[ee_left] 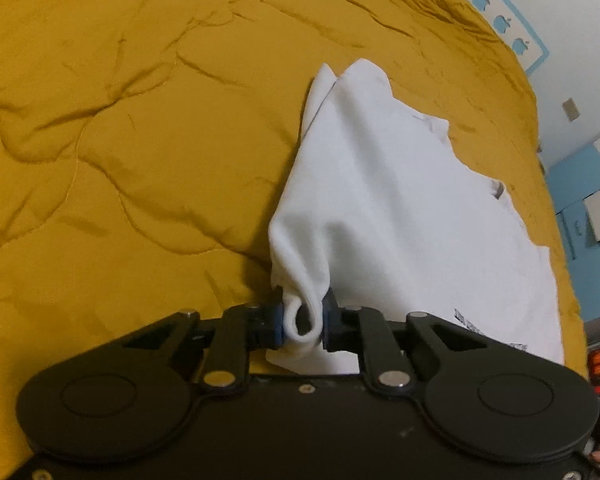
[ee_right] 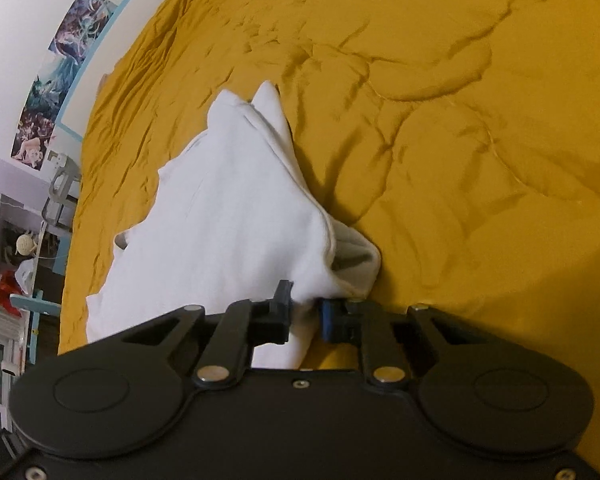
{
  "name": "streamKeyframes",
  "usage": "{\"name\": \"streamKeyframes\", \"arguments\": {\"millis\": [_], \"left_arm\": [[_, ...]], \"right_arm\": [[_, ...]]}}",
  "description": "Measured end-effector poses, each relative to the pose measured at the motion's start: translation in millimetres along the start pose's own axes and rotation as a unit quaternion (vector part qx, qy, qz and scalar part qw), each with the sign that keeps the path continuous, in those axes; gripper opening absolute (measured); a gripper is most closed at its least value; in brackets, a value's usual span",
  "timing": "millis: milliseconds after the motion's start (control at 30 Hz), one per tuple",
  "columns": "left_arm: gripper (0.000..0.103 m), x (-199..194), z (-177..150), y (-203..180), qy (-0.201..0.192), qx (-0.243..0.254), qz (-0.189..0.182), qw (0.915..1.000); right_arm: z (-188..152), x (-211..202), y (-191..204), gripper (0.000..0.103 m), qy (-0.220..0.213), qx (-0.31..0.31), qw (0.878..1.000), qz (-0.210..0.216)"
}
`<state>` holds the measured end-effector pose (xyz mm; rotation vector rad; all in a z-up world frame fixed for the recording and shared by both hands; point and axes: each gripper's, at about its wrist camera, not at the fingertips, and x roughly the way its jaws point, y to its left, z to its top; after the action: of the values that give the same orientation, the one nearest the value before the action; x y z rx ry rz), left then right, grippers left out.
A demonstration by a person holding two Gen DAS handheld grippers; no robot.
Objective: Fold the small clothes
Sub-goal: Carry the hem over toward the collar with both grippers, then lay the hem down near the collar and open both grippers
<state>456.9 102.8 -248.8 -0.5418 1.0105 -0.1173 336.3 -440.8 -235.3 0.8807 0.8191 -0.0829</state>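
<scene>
A small white garment (ee_left: pixel 388 208) lies on a mustard-yellow quilt (ee_left: pixel 120 140). My left gripper (ee_left: pixel 302 320) is shut on a rolled hem at the garment's near left corner, and the cloth rises in a ridge away from it. In the right wrist view the same white garment (ee_right: pixel 228 216) lies on the quilt (ee_right: pixel 460 160). My right gripper (ee_right: pixel 305 314) is shut on its near right corner, beside a bunched sleeve opening. Dark printed lettering shows near the garment's lower edge in the left wrist view.
The quilt is wrinkled all around the garment. A white wall with a blue border (ee_left: pixel 512 20) runs along the bed's far edge. Posters (ee_right: pixel 64 72) and cluttered shelves (ee_right: pixel 12 264) stand past the bed's left edge in the right wrist view.
</scene>
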Motion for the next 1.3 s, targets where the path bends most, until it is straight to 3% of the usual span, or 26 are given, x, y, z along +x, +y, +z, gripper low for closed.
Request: {"name": "streamKeyframes", "arguments": {"millis": [300, 467, 600, 800, 1033, 1167, 1300], "left_arm": [[0.009, -22.7, -0.4, -10.6, -0.016, 0.017, 0.007, 0.9997], [0.008, -57.8, -0.2, -21.9, -0.025, 0.031, -0.012, 0.9991], [0.008, -93.6, -12.4, -38.8, -0.041, 0.076, -0.014, 0.9962], [0.008, -150.3, -57.1, -29.1, -0.034, 0.089, -0.028, 0.9950], [0.008, -193.3, -130.7, 10.9, -0.002, 0.072, -0.038, 0.9967], [0.009, -191.8, -162.8, 34.4, 0.022, 0.057, -0.025, 0.9978], [0.013, -163.9, -179.2, 57.8, 0.063, 0.049, -0.001, 0.9968]], "right_arm": [[5.3, -21.5, 14.9, 0.010, -0.009, -0.034, 0.999, 0.010], [5.6, -44.7, 34.8, 0.007, -0.014, -0.053, 0.998, 0.029], [-1.9, -73.6, 50.0, 0.007, -0.018, -0.073, 0.996, 0.047], [-30.2, -127.3, 49.7, 0.007, -0.008, -0.105, 0.993, 0.055], [-82.5, -178.5, 8.0, 0.007, 0.013, -0.098, 0.994, 0.052], [-105.0, -186.5, -21.3, 0.007, 0.025, -0.081, 0.996, 0.037], [-113.9, -168.4, -51.9, 0.007, 0.040, -0.051, 0.998, 0.014]]}}
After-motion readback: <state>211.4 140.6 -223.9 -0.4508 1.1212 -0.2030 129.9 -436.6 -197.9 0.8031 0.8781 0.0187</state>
